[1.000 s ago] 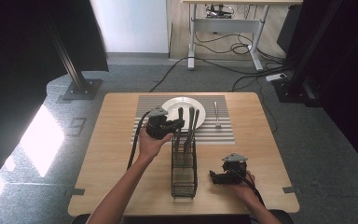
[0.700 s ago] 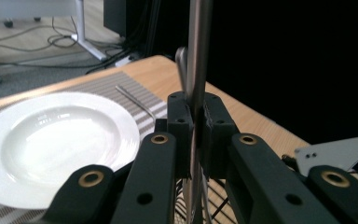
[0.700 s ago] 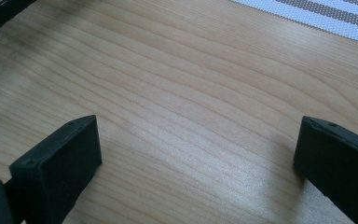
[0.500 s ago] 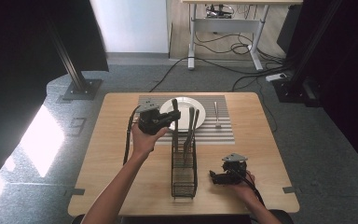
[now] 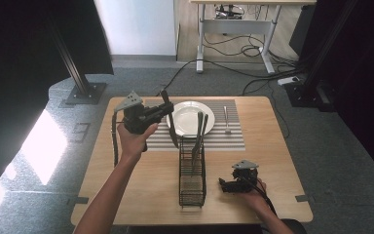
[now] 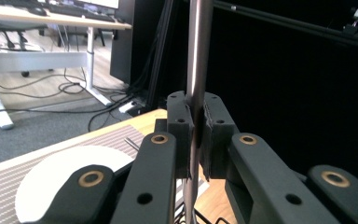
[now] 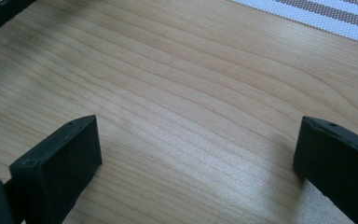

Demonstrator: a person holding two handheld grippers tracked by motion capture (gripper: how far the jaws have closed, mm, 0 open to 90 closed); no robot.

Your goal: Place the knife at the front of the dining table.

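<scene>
Jaws of the left gripper [image 5: 163,113] pressed tight on a slim metal knife with a dark blade [image 5: 170,122] — pinched near mid-length, as the left gripper view shows, with the steel shaft [image 6: 196,84] running straight up between the two black pads. Held in the air above the left part of the grey-and-white striped placemat [image 5: 233,141], clear of everything below; blade end hanging down and slightly toward the rack, upper end poking above the gripper. Just right of it, a round white plate [image 5: 187,117] lying on the placemat. Farther right on the same mat, a small metal fork [image 5: 227,119], lying flat and well apart from the plate. In front of the plate, a black wire cutlery rack [image 5: 192,175] standing on the light wooden surface [image 5: 282,161], with two dark-handled utensils [image 5: 199,129] upright in its far end, leaning over the plate's rim.

Jaws of the right gripper [image 5: 222,184] spread wide, nothing between them — only bare wood grain in the right gripper view [image 7: 191,163]. Resting low on the surface, just right of the rack's near end, pointing toward it, hand wrapped around from behind.
</scene>
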